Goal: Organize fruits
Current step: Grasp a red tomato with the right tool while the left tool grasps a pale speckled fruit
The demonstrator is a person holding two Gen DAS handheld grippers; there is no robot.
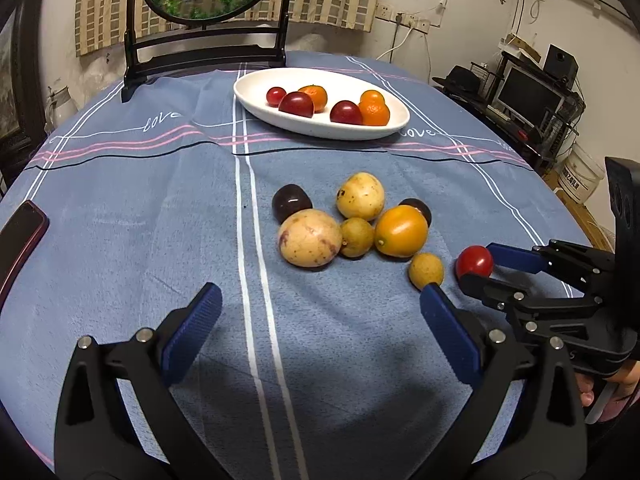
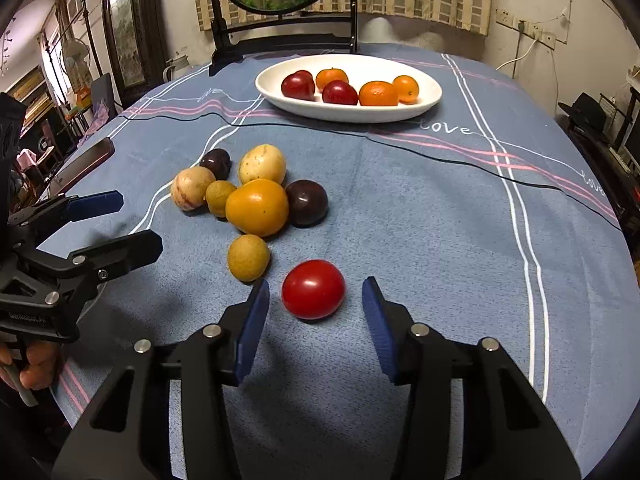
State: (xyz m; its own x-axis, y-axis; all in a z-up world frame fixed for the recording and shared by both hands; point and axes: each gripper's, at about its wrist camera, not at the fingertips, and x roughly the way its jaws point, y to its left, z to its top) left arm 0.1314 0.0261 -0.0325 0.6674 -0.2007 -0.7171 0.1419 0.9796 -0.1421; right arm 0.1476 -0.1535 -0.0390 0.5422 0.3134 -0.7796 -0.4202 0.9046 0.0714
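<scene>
A white oval plate [image 1: 256,98] [image 2: 430,98] at the far side of the table holds several red and orange fruits. A loose pile of yellow, orange and dark purple fruits [image 1: 310,238] [image 2: 257,207] lies mid-table. A red tomato [image 2: 313,289] [image 1: 474,261] lies on the cloth between the open fingers of my right gripper [image 2: 316,302] [image 1: 478,262], which do not touch it. A small tan fruit [image 2: 248,257] [image 1: 426,270] lies just left of it. My left gripper [image 1: 320,304] [image 2: 136,220] is open and empty, near side of the pile.
A blue cloth [image 1: 120,240] with white and pink stripes covers the round table. A phone [image 1: 18,240] [image 2: 82,162] lies at the left edge. A dark-framed round screen on a stand [image 1: 206,46] [image 2: 280,44] stands behind the plate.
</scene>
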